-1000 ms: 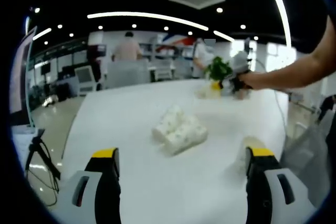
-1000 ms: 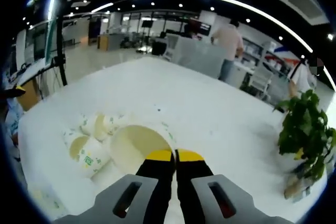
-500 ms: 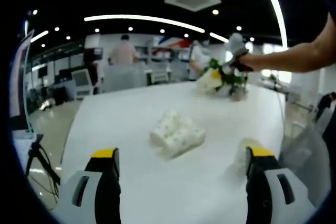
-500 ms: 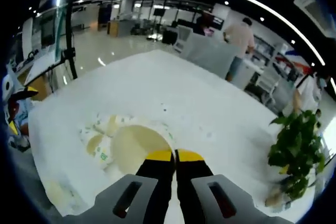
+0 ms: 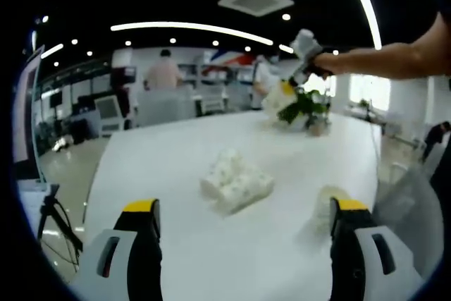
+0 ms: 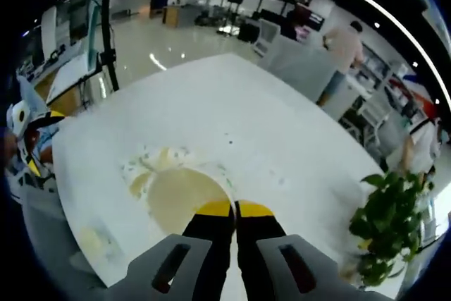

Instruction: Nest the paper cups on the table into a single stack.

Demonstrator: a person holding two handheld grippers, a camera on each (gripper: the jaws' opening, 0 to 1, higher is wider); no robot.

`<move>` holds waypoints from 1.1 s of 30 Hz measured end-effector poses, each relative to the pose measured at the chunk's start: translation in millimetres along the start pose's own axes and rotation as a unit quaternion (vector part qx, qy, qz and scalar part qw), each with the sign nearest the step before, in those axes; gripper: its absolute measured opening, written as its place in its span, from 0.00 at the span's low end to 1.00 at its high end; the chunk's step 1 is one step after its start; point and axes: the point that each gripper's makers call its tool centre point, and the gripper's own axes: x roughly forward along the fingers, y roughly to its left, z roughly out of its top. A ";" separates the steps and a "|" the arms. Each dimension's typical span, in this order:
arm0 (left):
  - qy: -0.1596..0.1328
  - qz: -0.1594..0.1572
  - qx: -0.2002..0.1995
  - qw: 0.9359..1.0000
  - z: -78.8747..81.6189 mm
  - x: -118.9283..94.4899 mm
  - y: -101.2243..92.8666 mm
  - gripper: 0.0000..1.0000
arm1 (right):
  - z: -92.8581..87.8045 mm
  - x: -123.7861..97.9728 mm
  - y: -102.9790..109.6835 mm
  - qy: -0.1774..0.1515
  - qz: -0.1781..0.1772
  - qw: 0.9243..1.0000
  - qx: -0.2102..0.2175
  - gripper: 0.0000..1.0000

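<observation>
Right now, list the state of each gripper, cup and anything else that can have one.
left gripper: jaws wide open, empty, low over the table.
right gripper: shut on a paper cup's rim, raised above the table.
held paper cup: lifted, mouth facing the camera.
paper cups on the table: lying on their sides, clustered.
potted plant: upright.

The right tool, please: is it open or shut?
Shut: in the right gripper view the right tool has its yellow tips pressed together on a paper cup's rim.
</observation>
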 end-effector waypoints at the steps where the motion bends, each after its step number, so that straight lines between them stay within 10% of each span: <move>1: 0.000 0.000 0.000 1.000 0.6 -0.2 0.1 0.99 | 1.2 -0.8 0.5 0.004 0.004 1.000 -0.001 0.00; 33: 0.006 -0.005 0.011 1.000 -1.7 -5.6 3.0 0.99 | 8.2 -25.5 45.1 0.140 0.141 0.979 -0.037 0.00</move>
